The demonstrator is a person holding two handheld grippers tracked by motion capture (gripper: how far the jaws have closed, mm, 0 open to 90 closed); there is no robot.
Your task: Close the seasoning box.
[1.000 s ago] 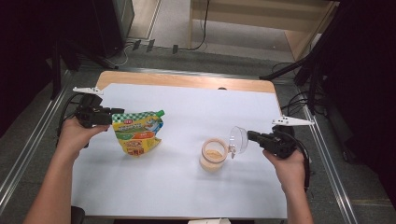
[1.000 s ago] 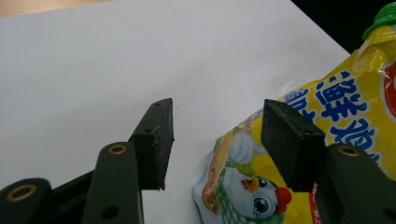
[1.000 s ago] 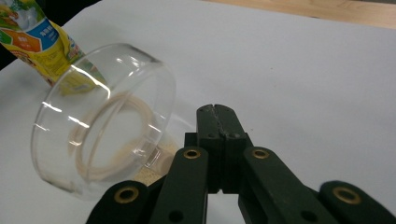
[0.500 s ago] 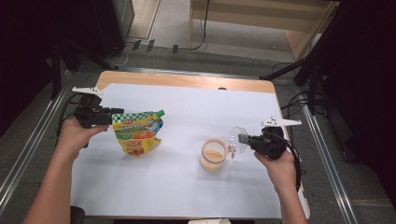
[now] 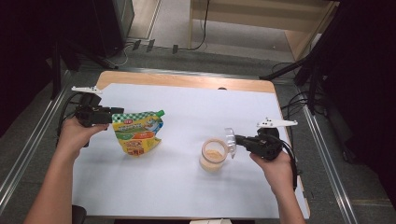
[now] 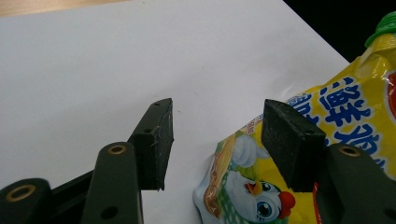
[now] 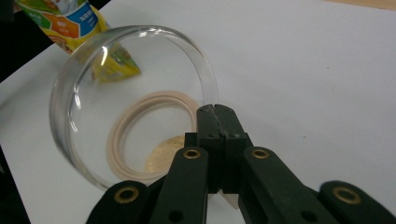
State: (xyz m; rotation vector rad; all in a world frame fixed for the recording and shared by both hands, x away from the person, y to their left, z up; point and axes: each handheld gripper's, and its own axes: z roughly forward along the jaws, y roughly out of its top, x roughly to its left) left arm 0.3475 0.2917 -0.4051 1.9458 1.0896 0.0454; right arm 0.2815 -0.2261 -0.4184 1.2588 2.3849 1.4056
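Observation:
A yellow food pouch (image 5: 137, 135) with a green cap (image 6: 385, 25) lies flat on the white table sheet at the left. My left gripper (image 5: 116, 112) is at the pouch's upper left corner, jaws open, one pad (image 6: 289, 140) over the pouch (image 6: 345, 121) edge. At the right, a small jar (image 5: 214, 155) with tan powder stands uncovered. My right gripper (image 5: 238, 139) is shut on the rim of a clear glass lid (image 5: 229, 138), held tilted just right of the jar mouth. In the right gripper view the lid (image 7: 93, 93) shows the jar's beige ring (image 7: 154, 140) through it, with the gripper (image 7: 215, 112) on its edge.
The white sheet (image 5: 196, 107) covers a wooden table whose bare far edge (image 5: 187, 80) shows. Metal rails (image 5: 327, 154) run along both sides. Cables and dark stands (image 5: 299, 70) lie on the floor beyond.
My right gripper has carried the lid a little to the left, closer to the jar. The left gripper and the pouch have stayed put.

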